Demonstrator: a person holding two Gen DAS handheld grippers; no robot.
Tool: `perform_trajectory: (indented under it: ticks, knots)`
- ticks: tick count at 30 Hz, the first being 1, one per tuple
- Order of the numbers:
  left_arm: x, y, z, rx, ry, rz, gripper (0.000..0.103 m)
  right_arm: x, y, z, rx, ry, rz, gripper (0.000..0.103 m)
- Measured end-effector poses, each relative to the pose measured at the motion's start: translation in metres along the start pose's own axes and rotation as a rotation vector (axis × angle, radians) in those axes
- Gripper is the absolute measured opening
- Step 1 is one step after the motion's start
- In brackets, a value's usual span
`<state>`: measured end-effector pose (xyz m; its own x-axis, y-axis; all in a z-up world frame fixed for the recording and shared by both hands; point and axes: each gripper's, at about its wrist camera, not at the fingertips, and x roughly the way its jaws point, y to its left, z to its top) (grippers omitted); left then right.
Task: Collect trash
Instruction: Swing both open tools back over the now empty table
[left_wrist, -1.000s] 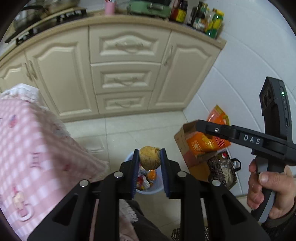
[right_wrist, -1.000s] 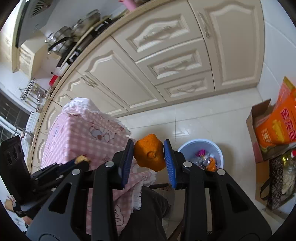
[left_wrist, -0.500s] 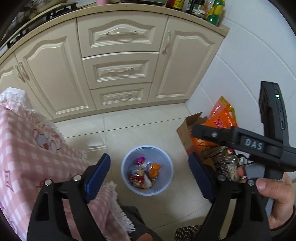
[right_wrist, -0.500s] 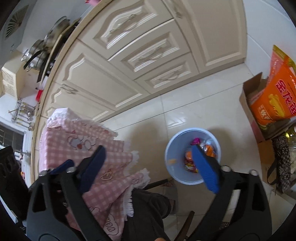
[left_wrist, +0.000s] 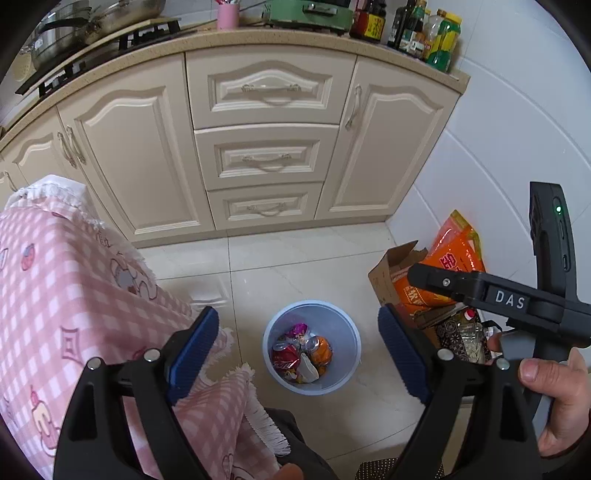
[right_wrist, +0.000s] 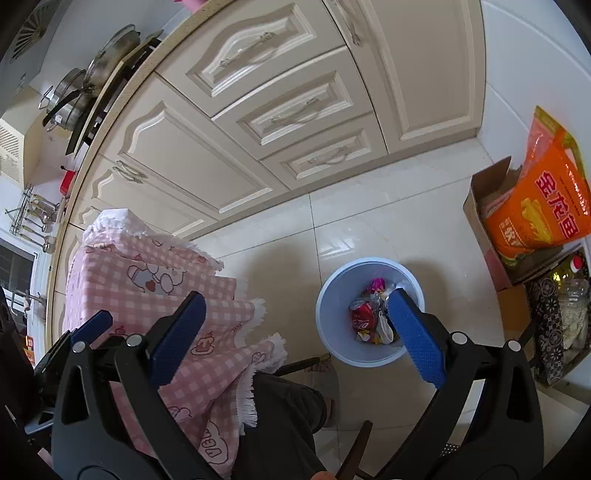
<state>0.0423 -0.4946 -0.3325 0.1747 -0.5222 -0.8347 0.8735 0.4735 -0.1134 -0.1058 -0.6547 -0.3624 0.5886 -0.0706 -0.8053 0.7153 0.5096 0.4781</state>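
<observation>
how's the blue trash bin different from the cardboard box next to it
The blue trash bin is round, smooth plastic; the cardboard box is angular brown card with raised flaps. The bin holds loose trash such as a crushed red can; the box holds an upright orange bag. The bin stands out on open tile; the box sits by the wall. Both are open-topped and rest on the floor.

Readable lettering: two items

"DAS" stands in white letters on the black body of the right hand-held gripper, at 3 o'clock in the left wrist view. Large red Chinese characters "金龙鱼" stand on the orange bag, at 3 o'clock in the right wrist view.
</observation>
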Motion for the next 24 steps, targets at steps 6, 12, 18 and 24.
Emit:
perform_trajectory:
  ticks: [6,12,18,24]
  knots:
    - [-0.032,0.009,-0.001,-0.019,-0.054,0.003,0.086,-0.022,0.028,-0.001,-0.045,-0.036,0.013,0.097]
    - [-0.080,0.030,-0.008,-0.046,-0.138,0.053,0.086,-0.046,0.084,-0.005,-0.146,-0.079,0.064,0.097]
    - [-0.133,0.061,-0.020,-0.104,-0.212,0.112,0.086,-0.061,0.145,-0.014,-0.242,-0.099,0.133,0.097]
    - [-0.192,0.094,-0.042,-0.144,-0.305,0.233,0.090,-0.074,0.222,-0.034,-0.390,-0.125,0.201,0.097]
